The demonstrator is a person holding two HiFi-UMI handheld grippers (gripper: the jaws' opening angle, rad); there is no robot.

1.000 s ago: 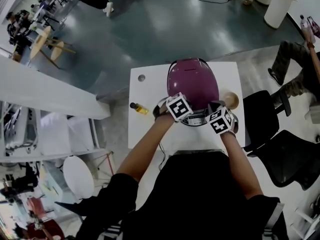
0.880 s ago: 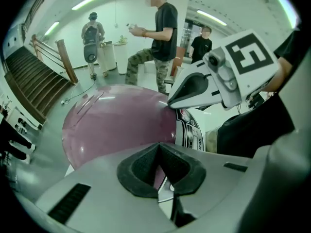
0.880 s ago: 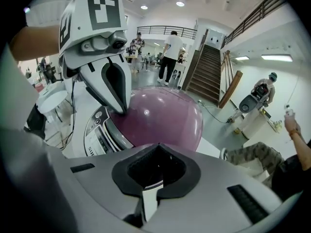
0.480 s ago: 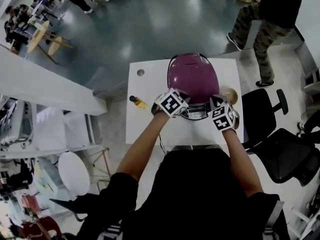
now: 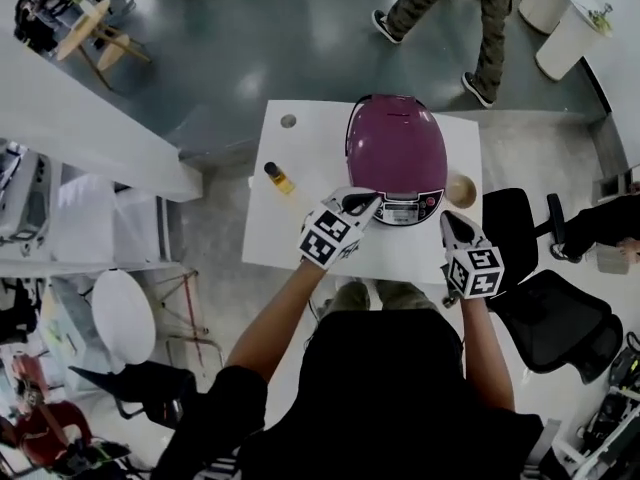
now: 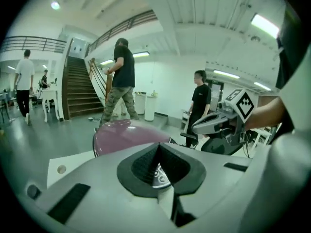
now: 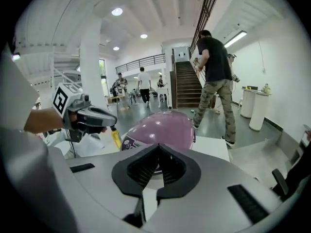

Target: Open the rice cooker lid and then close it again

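Note:
The purple rice cooker [image 5: 395, 153] stands with its lid down at the far middle of the white table [image 5: 300, 243]; its silver control panel [image 5: 405, 210] faces me. My left gripper [image 5: 366, 201] hovers just off the cooker's front left, shut with nothing in it. My right gripper [image 5: 446, 219] is off the front right, also shut and empty. In the left gripper view the cooker [image 6: 124, 132] lies beyond the closed jaws of the left gripper [image 6: 158, 165]. The right gripper view shows the cooker [image 7: 163, 127] ahead of the right gripper [image 7: 158, 168].
A small yellow bottle [image 5: 278, 178] stands on the table left of the cooker, and a beige bowl [image 5: 461, 189] to its right. A black chair [image 5: 560, 318] is at the right of the table. A person [image 5: 450, 3] walks past the far side.
Both grippers have drawn back from the cooker's front rim toward me and risen; they no longer touch it. The lid stays down.

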